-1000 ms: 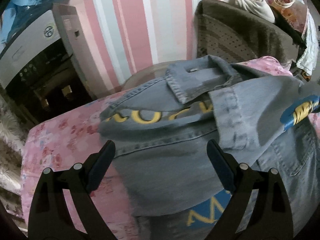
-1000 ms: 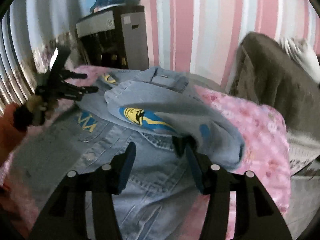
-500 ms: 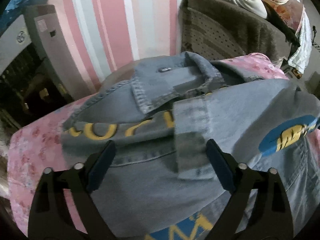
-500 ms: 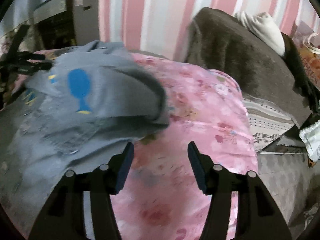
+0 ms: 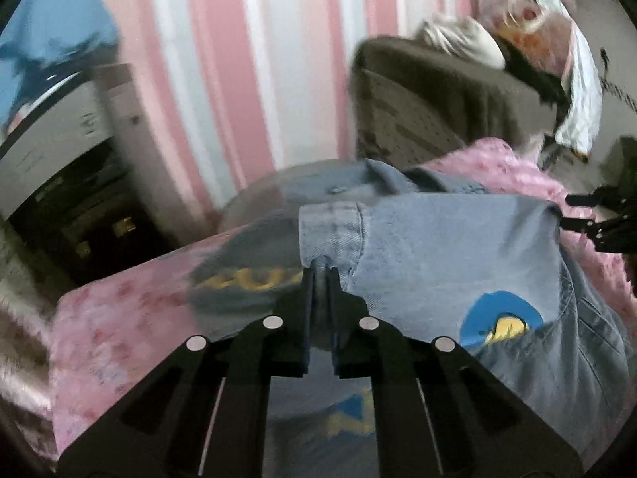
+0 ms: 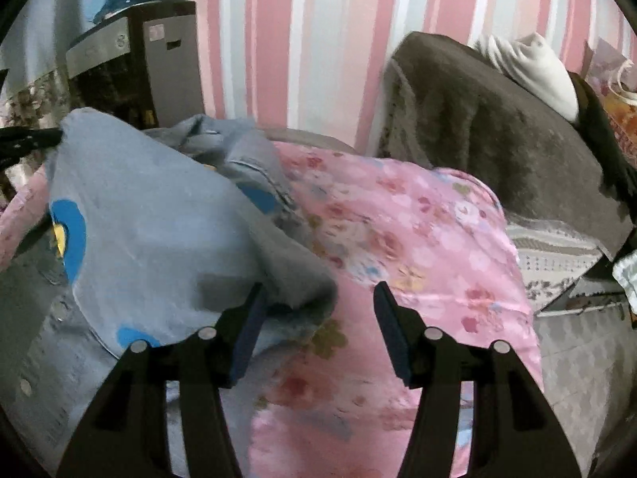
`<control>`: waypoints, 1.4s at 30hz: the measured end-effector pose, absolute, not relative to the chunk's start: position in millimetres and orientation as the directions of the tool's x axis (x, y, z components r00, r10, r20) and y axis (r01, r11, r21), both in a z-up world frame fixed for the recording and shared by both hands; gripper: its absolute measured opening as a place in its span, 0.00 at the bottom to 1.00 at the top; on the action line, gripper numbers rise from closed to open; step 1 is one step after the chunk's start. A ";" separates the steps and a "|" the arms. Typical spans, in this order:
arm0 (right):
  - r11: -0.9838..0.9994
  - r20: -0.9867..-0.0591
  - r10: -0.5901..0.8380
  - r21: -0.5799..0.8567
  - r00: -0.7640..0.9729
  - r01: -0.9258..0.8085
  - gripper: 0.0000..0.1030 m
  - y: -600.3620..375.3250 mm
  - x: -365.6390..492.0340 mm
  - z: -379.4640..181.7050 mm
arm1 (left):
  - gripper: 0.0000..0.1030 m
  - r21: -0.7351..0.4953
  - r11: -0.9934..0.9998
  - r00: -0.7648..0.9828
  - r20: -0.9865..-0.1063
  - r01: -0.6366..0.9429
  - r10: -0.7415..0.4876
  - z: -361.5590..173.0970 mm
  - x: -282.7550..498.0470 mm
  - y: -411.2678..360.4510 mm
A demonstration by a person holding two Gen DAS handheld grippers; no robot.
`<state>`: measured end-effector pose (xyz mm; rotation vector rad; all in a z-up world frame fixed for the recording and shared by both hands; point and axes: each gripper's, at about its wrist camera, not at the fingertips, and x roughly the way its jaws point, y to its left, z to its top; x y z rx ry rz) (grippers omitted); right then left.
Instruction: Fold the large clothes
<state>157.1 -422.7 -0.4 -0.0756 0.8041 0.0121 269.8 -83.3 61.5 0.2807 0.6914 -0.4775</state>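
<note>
Pinching the denim jacket's [image 5: 438, 239] sleeve cuff, the left hand-held gripper [image 5: 319, 275] is clamped tight on it.

No word, brand or number can be read in full in either view. The denim jacket [image 5: 438, 239] carries yellow lettering [image 5: 254, 281] on a dark band just left of the closed black fingers in the left wrist view, but motion blur leaves only rounded strokes that cannot be made out. Near the bottom edge of that view, a blue patch with yellow marks [image 5: 350, 418] on the same jacket is too cut off to read. The grey appliance [image 6: 135, 51] at far left in the right wrist view bears a small round emblem [image 6: 119, 43] and a pale sticker [image 6: 156, 32]; both are too small to read.
</note>
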 end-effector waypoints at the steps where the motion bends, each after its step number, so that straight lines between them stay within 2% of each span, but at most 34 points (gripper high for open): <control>1: 0.997 -0.719 -0.010 -0.063 0.695 -0.050 0.54 -418.5 158.9 0.5 | 0.06 0.096 0.872 0.698 -0.644 0.480 -0.313 67.0 265.2 -63.3; 3: 0.995 -0.713 0.012 -0.058 0.701 -0.076 0.56 -407.5 162.2 3.2 | 0.07 0.064 0.887 0.706 -0.633 0.457 -0.318 69.9 261.3 -35.5; 5: 0.994 -0.710 0.028 -0.058 0.704 -0.098 0.58 -396.3 164.7 5.5 | 0.07 -0.040 0.903 0.655 -0.675 0.428 -0.340 56.9 266.6 -4.5; 6: 0.993 -0.709 0.028 -0.064 0.705 -0.104 0.58 -391.3 166.0 5.6 | 0.02 -0.078 0.914 0.624 -0.707 0.398 -0.332 42.5 270.3 9.8; 9: 0.988 -0.713 0.006 -0.104 0.701 -0.115 0.58 -378.6 173.6 4.7 | 0.00 -0.010 0.950 0.610 -0.765 0.311 -0.207 5.3 276.0 31.4; 13: 0.988 -0.715 0.019 -0.092 0.699 -0.121 0.58 -373.2 180.5 7.1 | 0.01 -0.034 0.962 0.573 -0.797 0.273 -0.191 -20.7 278.3 49.0; 16: 0.988 -0.719 0.016 -0.097 0.695 -0.122 0.58 -370.5 182.4 7.8 | 0.11 -0.021 0.958 0.585 -0.788 0.285 -0.191 -19.0 274.6 48.6; 18: 0.987 -0.717 0.027 -0.091 0.696 -0.132 0.58 -370.0 181.5 9.0 | 0.36 -0.005 0.956 0.605 -0.774 0.292 -0.189 -13.5 273.3 41.1; 20: 0.986 -0.712 0.032 -0.091 0.702 -0.137 0.58 -368.7 180.5 11.3 | 0.50 0.027 0.952 0.636 -0.750 0.303 -0.181 -4.2 271.6 28.6; 21: 0.986 -0.711 0.038 -0.088 0.702 -0.142 0.58 -367.9 180.2 12.3 | 0.54 0.039 0.950 0.649 -0.739 0.309 -0.180 0.0 271.0 23.2; 27: 0.983 -0.710 0.061 -0.078 0.701 -0.164 0.58 -364.3 182.1 18.8 | 0.61 0.030 0.924 0.631 -0.739 0.382 -0.237 11.2 278.6 -17.7; 31: 0.981 -0.714 0.079 -0.069 0.696 -0.181 0.58 -362.3 188.5 20.2 | 0.61 0.031 0.905 0.601 -0.757 0.425 -0.256 5.3 293.7 -47.3; 33: 0.978 -0.726 0.086 -0.070 0.682 -0.198 0.54 -360.1 193.8 17.5 | 0.61 0.024 0.898 0.578 -0.773 0.440 -0.262 0.0 302.7 -58.6; 35: 0.975 -0.740 0.110 -0.051 0.663 -0.219 0.44 -360.0 198.7 14.4 | 0.61 -0.003 0.877 0.517 -0.807 0.480 -0.285 -9.7 314.7 -73.5; 37: 0.974 -0.745 0.114 -0.048 0.657 -0.224 0.35 -359.5 200.8 12.4 | 0.49 0.018 0.874 0.513 -0.815 0.485 -0.268 -15.5 319.3 -83.0; 38: 0.972 -0.746 0.121 -0.044 0.655 -0.230 0.29 -359.7 201.2 12.1 | 0.27 0.027 0.868 0.518 -0.812 0.497 -0.271 -15.3 319.5 -87.2; 39: 0.973 -0.744 0.125 -0.039 0.657 -0.229 0.22 -360.8 201.0 12.8 | 0.12 0.020 0.863 0.515 -0.809 0.505 -0.283 -13.9 319.7 -88.8; 42: 0.976 -0.725 0.137 -0.017 0.676 -0.216 0.17 -367.4 199.1 21.0 | 0.06 -0.019 0.850 0.518 -0.785 0.526 -0.338 3.1 316.8 -90.9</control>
